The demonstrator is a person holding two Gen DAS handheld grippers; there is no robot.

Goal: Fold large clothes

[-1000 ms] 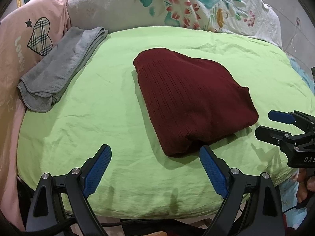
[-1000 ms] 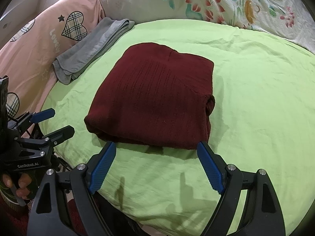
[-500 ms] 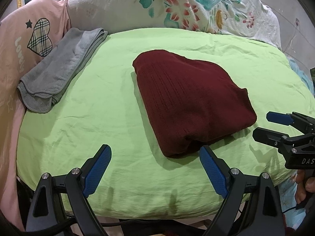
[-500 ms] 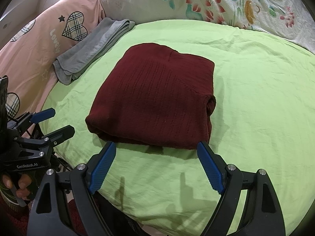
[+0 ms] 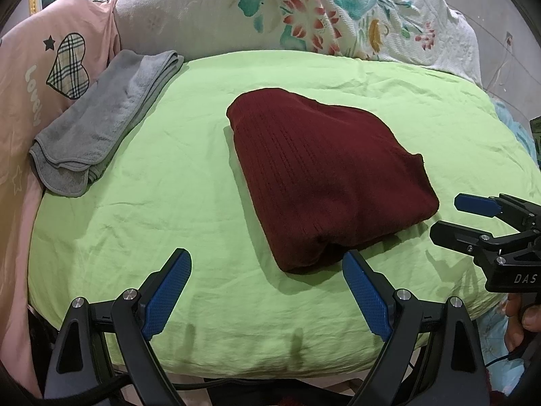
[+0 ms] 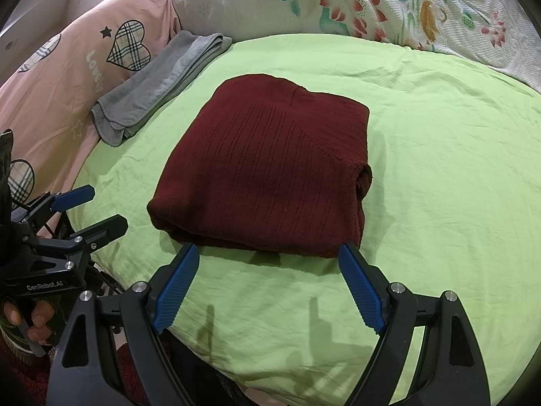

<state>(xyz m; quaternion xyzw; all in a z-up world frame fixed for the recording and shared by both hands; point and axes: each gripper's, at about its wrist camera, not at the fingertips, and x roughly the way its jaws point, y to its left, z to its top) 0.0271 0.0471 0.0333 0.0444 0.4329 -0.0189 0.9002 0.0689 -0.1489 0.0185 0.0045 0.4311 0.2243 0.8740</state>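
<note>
Nearest, the left claw (image 5: 265,291) and the right claw (image 6: 267,286) both hang wide open over the front of the bed's green sheet (image 6: 439,203), nothing between their blue pads. Just beyond them the dark red sweater (image 6: 267,169) lies folded flat on the sheet. Farther back to the left a folded grey towel (image 5: 101,128) rests at the sheet's edge against a pink pillow (image 5: 20,77), with a floral pillow (image 5: 304,10) behind

Green-sheeted bed (image 5: 189,209) bears folded maroon sweater (image 5: 324,176), seemingly grey towel (image 5: 101,125).
</note>
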